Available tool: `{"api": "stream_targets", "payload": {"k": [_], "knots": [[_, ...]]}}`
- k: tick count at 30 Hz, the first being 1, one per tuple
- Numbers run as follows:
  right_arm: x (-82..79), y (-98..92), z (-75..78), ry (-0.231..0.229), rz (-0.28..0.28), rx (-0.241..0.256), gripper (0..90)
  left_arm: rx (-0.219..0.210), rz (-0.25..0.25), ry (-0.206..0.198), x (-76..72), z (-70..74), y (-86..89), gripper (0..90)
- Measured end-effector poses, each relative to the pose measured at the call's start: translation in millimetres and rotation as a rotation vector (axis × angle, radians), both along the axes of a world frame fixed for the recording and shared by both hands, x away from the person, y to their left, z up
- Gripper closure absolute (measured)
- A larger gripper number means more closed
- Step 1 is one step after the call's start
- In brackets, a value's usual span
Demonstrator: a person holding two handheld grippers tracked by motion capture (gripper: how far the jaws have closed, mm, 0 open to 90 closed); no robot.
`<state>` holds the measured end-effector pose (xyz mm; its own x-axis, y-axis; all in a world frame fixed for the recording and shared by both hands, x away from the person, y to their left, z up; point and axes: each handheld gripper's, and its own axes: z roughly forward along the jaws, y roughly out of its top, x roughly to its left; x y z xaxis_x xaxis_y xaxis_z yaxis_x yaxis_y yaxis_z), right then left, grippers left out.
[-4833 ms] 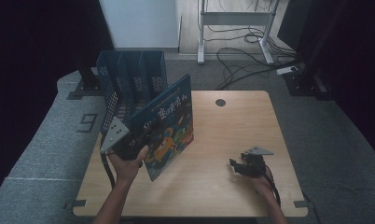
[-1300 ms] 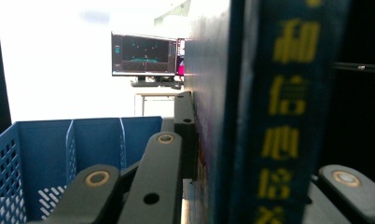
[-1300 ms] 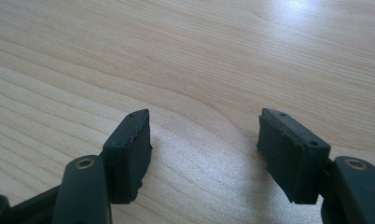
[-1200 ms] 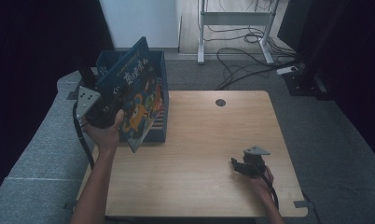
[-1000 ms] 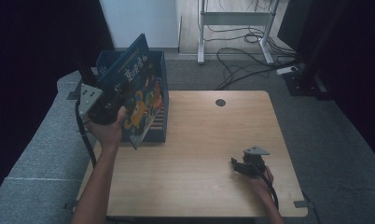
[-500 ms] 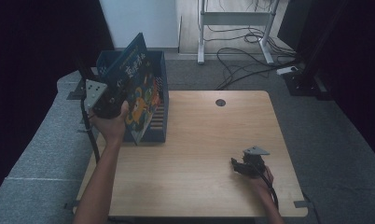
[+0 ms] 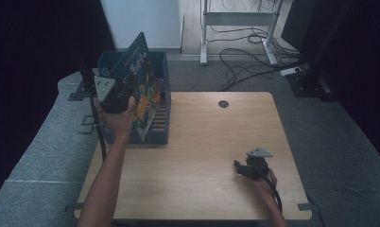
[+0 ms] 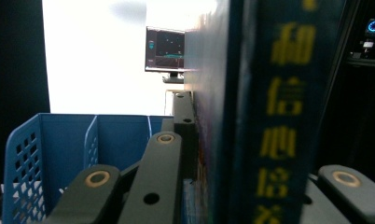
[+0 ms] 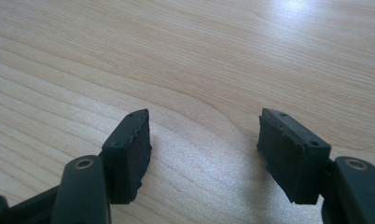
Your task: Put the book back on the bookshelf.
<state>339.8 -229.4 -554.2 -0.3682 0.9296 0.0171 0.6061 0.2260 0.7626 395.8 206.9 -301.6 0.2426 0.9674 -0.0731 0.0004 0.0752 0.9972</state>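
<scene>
your left gripper (image 7: 113, 92) has its jaws clamped flat on a blue picture book (image 7: 142, 90), one jaw on each cover, as the left gripper view shows with the spine (image 8: 274, 116) standing upright between them. you hold the book on edge and leaning slightly, above the blue file rack (image 7: 160, 124) that sits at the table's far left corner, partly overhanging the left edge. judged from that posture, the upright grip suits sliding the book down into one of the rack's slots; the dividers (image 8: 90, 142) are seen below and beyond the jaws. whether the book's lower edge already rests inside a slot cannot be told.

your right gripper (image 7: 247, 168) rests low near the table's near right corner, well apart from the rack. its jaws stand wide apart with nothing between them; the pads (image 9: 129, 154) hover just above bare wood. it appears parked clear so the left arm can work alone.

the table (image 7: 216, 142) is pale wood with visible grain and a dark round cable port (image 7: 223, 104) near the far edge. grey carpet surrounds it, dark curtains (image 7: 37, 42) flank both sides, and loose cables (image 7: 245, 52) trail under a white desk frame (image 7: 235, 19) beyond. a lit monitor (image 8: 165, 55) stands against a bright wall.
</scene>
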Motion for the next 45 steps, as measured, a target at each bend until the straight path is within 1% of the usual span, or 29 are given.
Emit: {"api": "stream_targets", "payload": {"k": [5,6,10,14,23,26,29,31,35,39,42,44,45], "knots": [[0.0,0.0,0.0,0.000,0.000,0.000,33.6,-0.005,0.005,0.011,6.8,-2.2,-3.4,82.5],[0.0,0.0,0.0,0.000,0.000,0.000,33.6,0.003,0.008,0.012,10.1,-2.7,-5.9,82.5],[0.0,0.0,0.0,0.000,0.001,0.001,33.6,0.000,0.014,0.018,15.5,-3.6,-9.2,82.4],[0.0,0.0,0.0,0.000,0.000,0.001,33.6,0.011,0.020,0.018,22.4,-5.8,-14.1,82.4],[0.0,0.1,-0.1,-0.002,-0.001,0.001,33.6,0.018,0.034,0.032,35.7,-10.9,-18.8,82.5],[0.0,0.1,-0.1,-0.002,-0.001,0.001,33.6,0.017,0.036,0.031,39.4,-13.2,-19.9,82.5],[0.0,0.2,0.0,0.000,0.000,-0.001,33.6,0.028,0.039,0.010,40.3,-14.7,-23.0,82.5],[0.0,0.2,0.0,0.000,0.000,-0.002,33.6,0.029,0.040,0.006,40.8,-14.9,-25.2,82.5],[0.0,0.2,0.0,0.000,0.001,-0.003,33.6,0.021,0.033,0.010,45.1,-15.8,-26.9,82.5],[0.0,0.2,0.0,-0.001,0.001,-0.003,33.6,0.036,0.042,0.012,50.4,-18.7,-30.7,82.5],[0.0,0.2,0.0,-0.001,0.001,-0.003,33.6,0.034,0.049,0.014,55.8,-20.3,-30.8,82.5],[0.0,0.3,-0.1,-0.002,0.000,-0.003,33.6,0.025,0.053,0.018,59.1,-20.9,-30.8,82.5],[0.0,0.3,-0.1,-0.003,0.000,-0.002,33.6,0.028,0.053,0.017,60.6,-21.2,-30.8,82.6]]}}
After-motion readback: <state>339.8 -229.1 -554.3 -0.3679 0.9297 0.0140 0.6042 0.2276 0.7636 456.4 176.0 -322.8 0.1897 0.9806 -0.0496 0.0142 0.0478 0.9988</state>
